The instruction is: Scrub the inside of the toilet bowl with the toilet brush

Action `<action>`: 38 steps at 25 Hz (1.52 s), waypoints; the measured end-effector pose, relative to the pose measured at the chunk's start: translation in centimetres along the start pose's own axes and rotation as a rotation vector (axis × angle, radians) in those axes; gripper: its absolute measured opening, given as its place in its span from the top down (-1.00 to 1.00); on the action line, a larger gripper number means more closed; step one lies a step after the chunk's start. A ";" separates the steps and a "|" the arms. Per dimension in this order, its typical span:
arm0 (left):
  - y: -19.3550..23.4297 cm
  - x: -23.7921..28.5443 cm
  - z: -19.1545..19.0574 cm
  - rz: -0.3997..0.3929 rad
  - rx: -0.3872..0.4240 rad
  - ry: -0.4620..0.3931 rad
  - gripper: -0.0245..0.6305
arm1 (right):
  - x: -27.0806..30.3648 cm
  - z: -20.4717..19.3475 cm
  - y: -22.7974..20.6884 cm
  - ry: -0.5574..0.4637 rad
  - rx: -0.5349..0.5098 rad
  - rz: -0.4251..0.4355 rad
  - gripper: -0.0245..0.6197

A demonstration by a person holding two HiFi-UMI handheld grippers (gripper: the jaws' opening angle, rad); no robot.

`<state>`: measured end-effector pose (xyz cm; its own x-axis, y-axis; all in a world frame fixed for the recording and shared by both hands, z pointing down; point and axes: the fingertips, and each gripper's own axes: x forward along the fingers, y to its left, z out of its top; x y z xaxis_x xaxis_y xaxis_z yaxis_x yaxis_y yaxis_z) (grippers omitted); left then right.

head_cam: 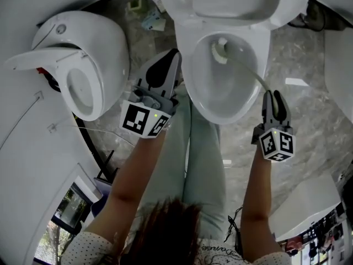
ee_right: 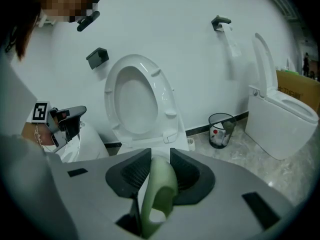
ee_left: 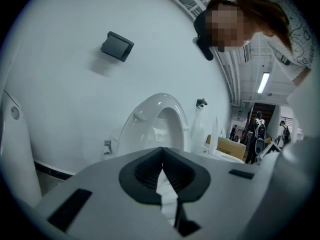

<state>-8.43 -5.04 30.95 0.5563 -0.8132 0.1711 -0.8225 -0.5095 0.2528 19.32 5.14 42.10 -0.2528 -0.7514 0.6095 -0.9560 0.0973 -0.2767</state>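
The white toilet bowl lies open below me, its seat and lid raised. A pale green toilet brush has its head inside the bowl near the far wall. Its handle runs back over the near right rim into my right gripper, which is shut on it. In the right gripper view the green handle sits clamped between the dark pads. My left gripper hangs beside the bowl's left rim, shut on nothing, its pads meeting.
A second white toilet stands close on the left and a third on the right. A mesh waste bin sits by the wall between them. The person's legs stand right in front of the bowl on marble floor.
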 end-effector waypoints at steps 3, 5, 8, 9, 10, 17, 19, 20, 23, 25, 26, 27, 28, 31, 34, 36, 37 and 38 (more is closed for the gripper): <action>0.1 -0.1 -1.9 0.000 -0.010 0.016 0.92 | 1.4 -1.7 -0.2 0.001 0.051 0.004 0.52; 0.3 -0.4 -3.0 0.009 -0.018 0.031 0.92 | 2.0 -2.5 -0.1 -0.006 0.091 0.011 0.52; 0.8 -0.7 -4.1 0.022 -0.028 0.046 0.92 | 2.9 -3.0 -0.2 -0.013 0.137 0.016 0.52; 0.9 -0.7 -4.4 0.025 -0.029 0.049 0.92 | 3.2 -3.1 -0.2 -0.015 0.147 0.015 0.52; 1.0 -0.7 -4.6 0.028 -0.029 0.053 0.92 | 3.5 -3.2 -0.3 -0.017 0.158 0.015 0.52; 1.2 -1.1 -5.2 0.035 -0.034 0.071 0.92 | 5.1 -4.4 0.2 -0.019 0.283 0.044 0.53; 1.3 -1.1 -5.4 0.037 -0.033 0.073 0.92 | 5.7 -4.8 0.9 -0.012 0.310 0.067 0.53; 1.3 -1.1 -5.4 0.037 -0.033 0.074 0.92 | 6.0 -5.0 1.2 -0.008 0.322 0.077 0.53; 1.3 -1.3 -5.6 0.039 -0.037 0.076 0.92 | 6.2 -5.8 1.7 0.011 0.368 0.096 0.53; 1.3 -1.4 -5.9 0.041 -0.041 0.082 0.92 | 6.2 -6.6 1.6 0.030 0.409 0.110 0.53; 1.3 -1.4 -6.0 0.041 -0.042 0.085 0.92 | 6.1 -7.0 1.6 0.040 0.426 0.119 0.53; 1.3 -1.5 -6.1 0.041 -0.044 0.087 0.92 | 5.9 -7.3 1.6 0.050 0.438 0.127 0.53; 1.3 -1.5 -6.2 0.040 -0.045 0.089 0.92 | 5.8 -7.6 1.5 0.059 0.447 0.133 0.53; 1.2 -1.5 -6.4 0.038 -0.045 0.092 0.92 | 5.7 -8.2 1.4 0.072 0.468 0.140 0.53; 1.0 -1.5 -6.6 0.034 -0.043 0.096 0.92 | 5.8 -8.6 1.1 0.087 0.494 0.142 0.53; 0.8 -1.5 -6.6 0.030 -0.042 0.100 0.92 | 5.7 -8.6 1.0 0.093 0.498 0.147 0.53; 0.8 -1.4 -6.6 0.027 -0.040 0.100 0.92 | 5.6 -8.7 1.0 0.097 0.499 0.151 0.53; 0.8 -1.4 -6.5 0.026 -0.038 0.101 0.92 | 5.5 -8.9 1.0 0.101 0.500 0.155 0.53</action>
<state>-9.06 -2.45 37.12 0.5458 -0.7925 0.2722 -0.8326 -0.4762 0.2828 15.61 6.96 51.81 -0.4222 -0.6836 0.5953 -0.7248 -0.1397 -0.6746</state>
